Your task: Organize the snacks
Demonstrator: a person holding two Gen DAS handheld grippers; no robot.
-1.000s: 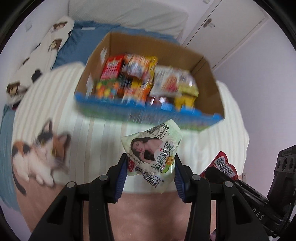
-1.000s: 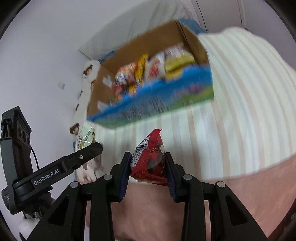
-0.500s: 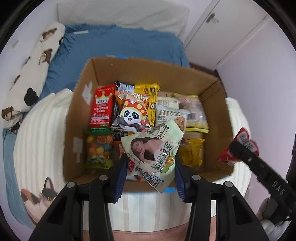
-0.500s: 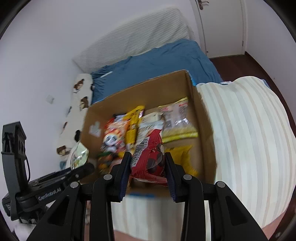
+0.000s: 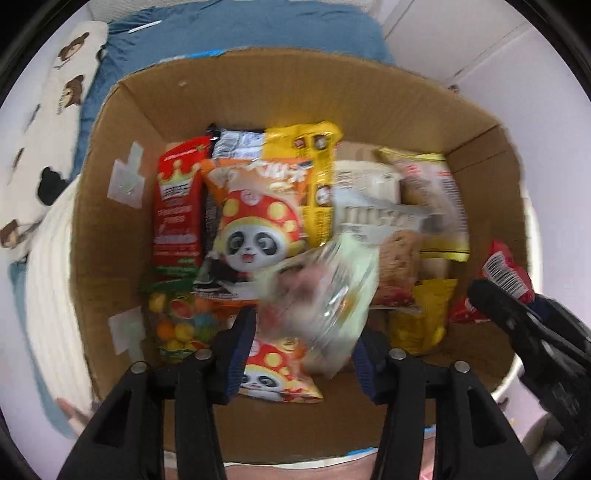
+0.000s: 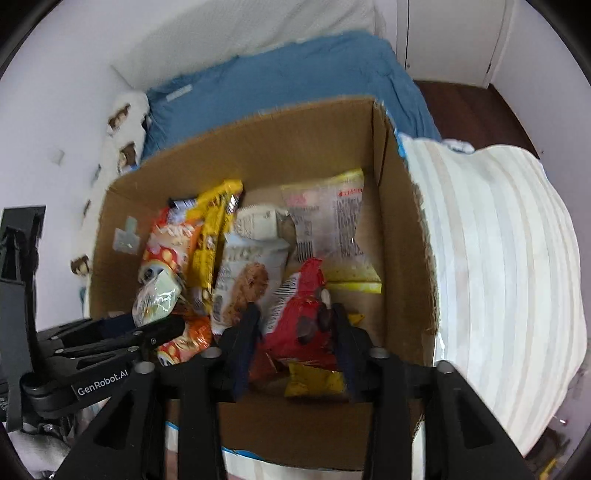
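**A:** Nearest first: how many claws, and what are they doing?

**B:** Two. The left gripper (image 5: 304,326) points down into the box. Its jaws have just been opening and stand spread, with one pale green packet (image 5: 325,295) loose between them. That packet is smeared with blur, so its print can't be read. The right gripper (image 6: 295,312) has also just been opening. One red packet (image 6: 303,317) sits tilted between its fingers, with a gap beside the left pad.

**A:** Where are both packets, then?

**B:** Inside the one cardboard box (image 5: 295,85), above the pile. The green one is at lower centre of the left view and the red one at lower centre of the right view.

**A:** What lies beneath?

**B:** Two panda packets (image 5: 255,229), one large in the middle and one smaller at the bottom between the left fingers. There is also one red crown packet (image 5: 177,214) at the left, one bag of coloured sweets (image 5: 181,321) below it, one tall yellow packet (image 5: 314,177) and one cookie packet (image 6: 247,280). Others are buried underneath, so I can't count them all.

**A:** Anything cut off?

**B:** The black gripper bodies cover much of the box's near wall.

**A:** And beyond?

**B:** Blue bedding (image 5: 240,29) lies along the top. A bear-print pillow (image 5: 48,110) is at upper left, and a striped blanket (image 6: 498,258) fills the right side of the right view.
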